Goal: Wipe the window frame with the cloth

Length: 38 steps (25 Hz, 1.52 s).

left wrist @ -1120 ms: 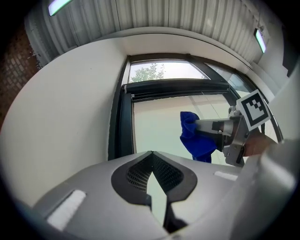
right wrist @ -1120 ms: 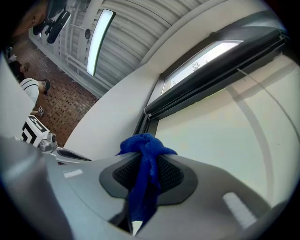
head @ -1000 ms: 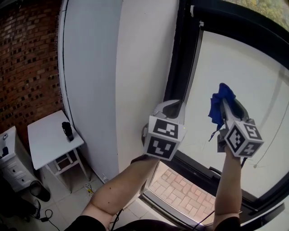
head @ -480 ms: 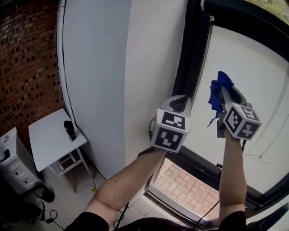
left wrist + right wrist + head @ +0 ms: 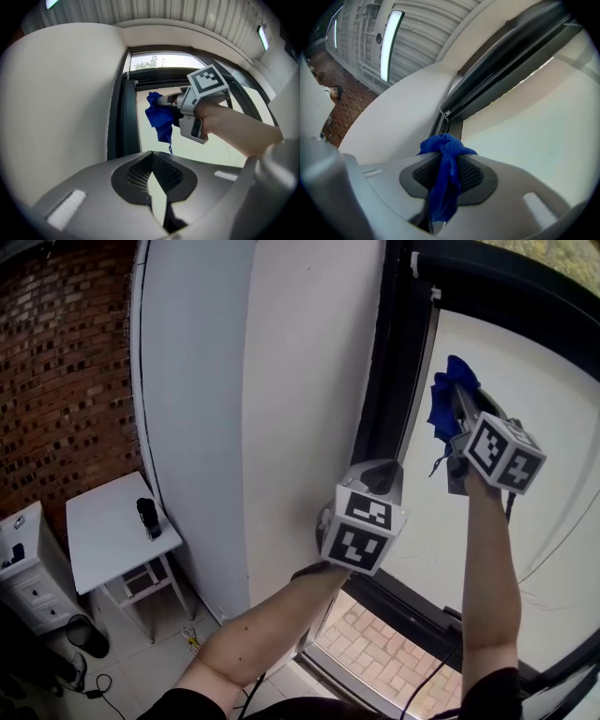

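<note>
A blue cloth (image 5: 444,402) is bunched in my right gripper (image 5: 456,392), which is shut on it and raised close to the black window frame (image 5: 401,352). In the right gripper view the cloth (image 5: 446,178) hangs down between the jaws, with the frame (image 5: 454,115) just beyond it. In the left gripper view the cloth (image 5: 160,117) dangles beside the frame's vertical bar (image 5: 123,117). My left gripper (image 5: 380,472) sits lower, near the white wall and the frame's left side. Its jaws are closed tip to tip, with nothing between them (image 5: 151,157).
A white wall (image 5: 253,381) runs left of the window. Below left stand a small white table (image 5: 98,531) with a dark object (image 5: 146,518), a brick wall (image 5: 66,362) and a white drawer unit (image 5: 28,587). A brick ledge (image 5: 384,652) lies outside the lower glass.
My right gripper with the cloth has risen and moved closer to the frame's vertical bar. The left gripper shifted slightly right and up.
</note>
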{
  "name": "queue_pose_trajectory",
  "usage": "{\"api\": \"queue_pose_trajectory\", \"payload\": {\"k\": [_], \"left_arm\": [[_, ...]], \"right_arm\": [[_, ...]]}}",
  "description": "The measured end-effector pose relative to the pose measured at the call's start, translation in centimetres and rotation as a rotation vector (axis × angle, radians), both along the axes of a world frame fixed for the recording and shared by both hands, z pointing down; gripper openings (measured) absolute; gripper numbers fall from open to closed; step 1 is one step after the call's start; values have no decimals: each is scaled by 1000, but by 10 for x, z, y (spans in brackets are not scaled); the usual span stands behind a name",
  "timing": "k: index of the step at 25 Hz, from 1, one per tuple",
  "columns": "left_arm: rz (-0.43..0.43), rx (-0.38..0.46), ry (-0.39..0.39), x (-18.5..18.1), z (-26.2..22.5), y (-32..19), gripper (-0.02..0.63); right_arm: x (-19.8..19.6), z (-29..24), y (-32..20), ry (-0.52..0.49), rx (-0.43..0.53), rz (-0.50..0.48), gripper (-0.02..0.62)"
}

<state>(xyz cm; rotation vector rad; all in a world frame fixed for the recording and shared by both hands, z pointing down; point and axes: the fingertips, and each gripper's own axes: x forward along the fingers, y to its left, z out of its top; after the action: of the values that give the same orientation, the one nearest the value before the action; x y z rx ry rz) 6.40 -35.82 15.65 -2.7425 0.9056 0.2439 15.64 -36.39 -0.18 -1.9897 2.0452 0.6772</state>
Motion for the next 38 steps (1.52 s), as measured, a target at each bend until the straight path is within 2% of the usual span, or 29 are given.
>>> {"api": "queue_pose_trajectory", "payload": {"k": [4, 8, 11, 15, 20, 27, 32, 38], "left_arm": [[-6, 4, -17, 3, 8, 7, -7], [-75, 63, -13, -12, -11, 4, -6], [-85, 77, -2, -12, -20, 6, -6], [-165, 100, -18, -21, -32, -10, -6], [-209, 100, -7, -27, -42, -22, -6], [-202, 81, -8, -27, -34, -37, -7], [-187, 65, -13, -23, -22, -38, -7], [-160, 38, -23, -16, -5, -27, -6]], "right_arm": [[-6, -23, -10, 1, 40, -36, 101], [-27, -67, -18, 34, 130, -106, 101], [-27, -89, -20, 62, 174, -111, 103], [-36, -107, -36, 96, 207, -134, 102], [-39, -109, -46, 127, 194, -153, 101], [-46, -99, -61, 120, 154, -194, 98], [-44, -78, -60, 115, 139, -188, 97], [-42, -47, -57, 111, 64, -201, 97]]}}
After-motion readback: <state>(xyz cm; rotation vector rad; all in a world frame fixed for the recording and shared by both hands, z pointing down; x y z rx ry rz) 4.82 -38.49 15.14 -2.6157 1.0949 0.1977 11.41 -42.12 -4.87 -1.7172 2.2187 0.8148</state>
